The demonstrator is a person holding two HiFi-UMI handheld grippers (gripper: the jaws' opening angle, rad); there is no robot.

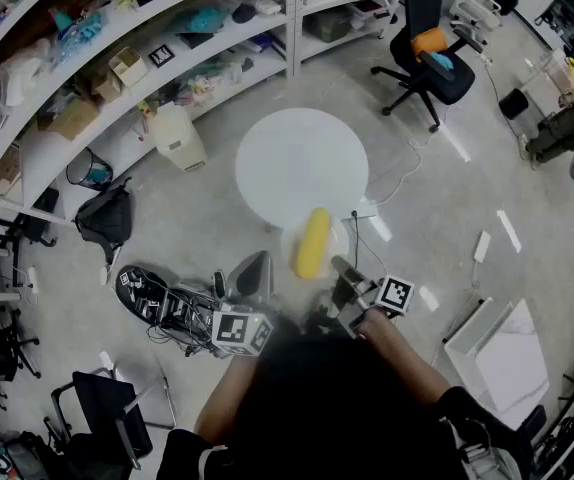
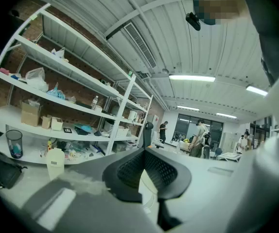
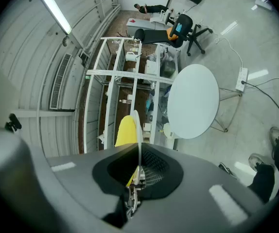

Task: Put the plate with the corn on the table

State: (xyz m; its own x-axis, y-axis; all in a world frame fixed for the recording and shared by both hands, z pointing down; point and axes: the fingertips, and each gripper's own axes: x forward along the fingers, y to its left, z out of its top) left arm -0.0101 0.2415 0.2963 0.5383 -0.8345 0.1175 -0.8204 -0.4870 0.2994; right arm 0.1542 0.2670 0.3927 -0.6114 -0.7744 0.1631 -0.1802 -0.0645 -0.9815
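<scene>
The right gripper clamps the white plate's rim; yellow corn lies on the plate, at the round counter's edge. The left gripper is barely parted and empty.

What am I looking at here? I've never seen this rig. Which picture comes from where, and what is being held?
There is no robot arm. A person carries a two-jaw gripper in each hand. The head view looks down from the person's head. The other two views ride on the grippers and look along their jaws. The right gripper is shut on the rim of a white plate that carries a yellow corn cob. It holds the plate at the near edge of the round white table, and nothing else shows on the tabletop. The left gripper grips nothing; its jaws look slightly apart.
</scene>
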